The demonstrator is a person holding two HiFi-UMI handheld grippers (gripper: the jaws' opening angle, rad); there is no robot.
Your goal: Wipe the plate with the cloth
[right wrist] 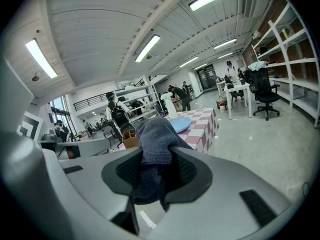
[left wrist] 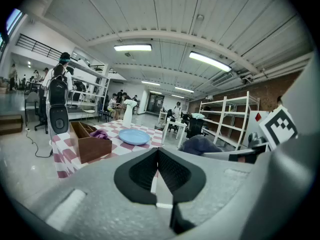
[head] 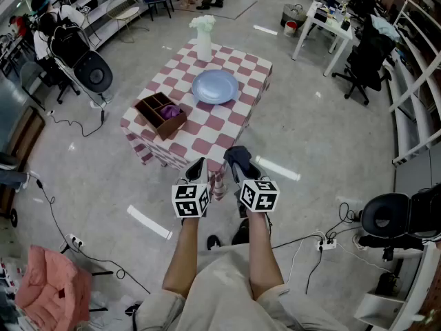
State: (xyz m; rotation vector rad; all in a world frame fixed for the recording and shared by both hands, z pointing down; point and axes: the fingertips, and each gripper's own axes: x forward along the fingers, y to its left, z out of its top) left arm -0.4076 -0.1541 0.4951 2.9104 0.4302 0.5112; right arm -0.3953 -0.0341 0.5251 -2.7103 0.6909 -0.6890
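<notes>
Head view: both tools are held short of the worktop [head: 242, 113], well apart from the plate [head: 215, 87], which lies mid-worktop betw. a vase [head: 203, 38] and a box [head: 157, 118]. The cloth [head: 238, 157] is seen bunched at the right tool [head: 239, 167]. The left tool [head: 196, 167] is alongside.

Left gripper view: jaws are pressed together, nothing betw. them; plate seen ahead.

Right gripper view: cloth is pinched betw. the jaws, a wad sticking out in front.

Step judged: approach; cloth gripped, wiping not begun. Next: right tool to be carried fwd & lowered till the wad is laid on the plate.
</notes>
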